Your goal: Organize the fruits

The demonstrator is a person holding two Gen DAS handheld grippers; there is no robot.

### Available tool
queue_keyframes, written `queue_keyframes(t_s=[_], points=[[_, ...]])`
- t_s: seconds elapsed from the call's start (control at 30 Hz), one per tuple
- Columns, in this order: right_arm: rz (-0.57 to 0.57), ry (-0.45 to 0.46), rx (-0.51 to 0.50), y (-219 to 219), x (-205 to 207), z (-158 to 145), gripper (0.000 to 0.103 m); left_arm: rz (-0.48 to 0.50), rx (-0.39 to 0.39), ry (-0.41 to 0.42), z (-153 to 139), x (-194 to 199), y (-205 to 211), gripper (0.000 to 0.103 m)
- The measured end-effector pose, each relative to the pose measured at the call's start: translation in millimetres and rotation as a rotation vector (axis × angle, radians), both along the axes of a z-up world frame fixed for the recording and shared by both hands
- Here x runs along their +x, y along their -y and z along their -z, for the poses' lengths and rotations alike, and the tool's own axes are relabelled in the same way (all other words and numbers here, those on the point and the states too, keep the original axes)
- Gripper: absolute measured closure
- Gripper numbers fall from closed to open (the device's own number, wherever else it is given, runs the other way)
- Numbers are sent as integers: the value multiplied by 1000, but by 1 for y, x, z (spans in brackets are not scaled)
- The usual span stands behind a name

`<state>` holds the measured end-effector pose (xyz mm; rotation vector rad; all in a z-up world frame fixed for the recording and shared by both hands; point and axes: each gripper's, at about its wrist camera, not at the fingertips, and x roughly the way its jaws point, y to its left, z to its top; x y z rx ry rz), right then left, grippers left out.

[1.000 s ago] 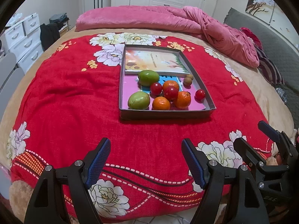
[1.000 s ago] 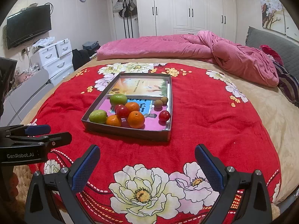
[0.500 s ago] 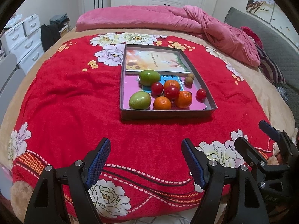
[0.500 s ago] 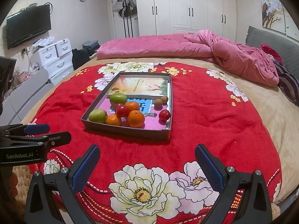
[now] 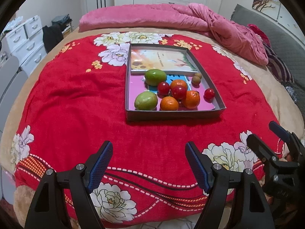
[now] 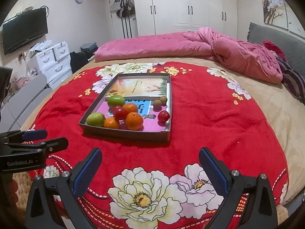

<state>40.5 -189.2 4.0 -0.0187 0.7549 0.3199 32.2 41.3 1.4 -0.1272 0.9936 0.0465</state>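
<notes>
A grey shallow box [image 5: 171,113] [image 6: 125,133] sits on the red flowered blanket. It holds two green fruits [image 5: 146,100] [image 5: 155,77], three oranges [image 5: 169,103] [image 6: 134,121], three small red fruits [image 5: 209,93] [image 6: 163,116] and two small brown fruits [image 5: 196,80] [image 6: 157,103], with a book [image 5: 162,61] at its far end. My left gripper [image 5: 148,164] is open and empty, near the bed's front edge. My right gripper [image 6: 150,168] is open and empty, to the right of the left one [image 6: 28,148].
A pink duvet [image 6: 190,45] lies bunched across the far side of the bed. White drawers [image 6: 51,59] and a wall TV [image 6: 24,30] stand at the left. A grey headboard [image 6: 276,43] is at the right.
Both grippers have drifted slightly; the box appears a touch nearer. Nothing was grasped or released.
</notes>
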Motion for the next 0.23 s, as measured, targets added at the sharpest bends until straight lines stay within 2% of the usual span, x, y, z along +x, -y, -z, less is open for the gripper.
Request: queue_keyframes(t_s=[0.13,0.23], points=[[27,-13,-2,10,9,5,1,-69,-37,6,5,8,-24,24],[70,-30,-22,24,25,16,1,-147,-32,55,7,18,-57,24]])
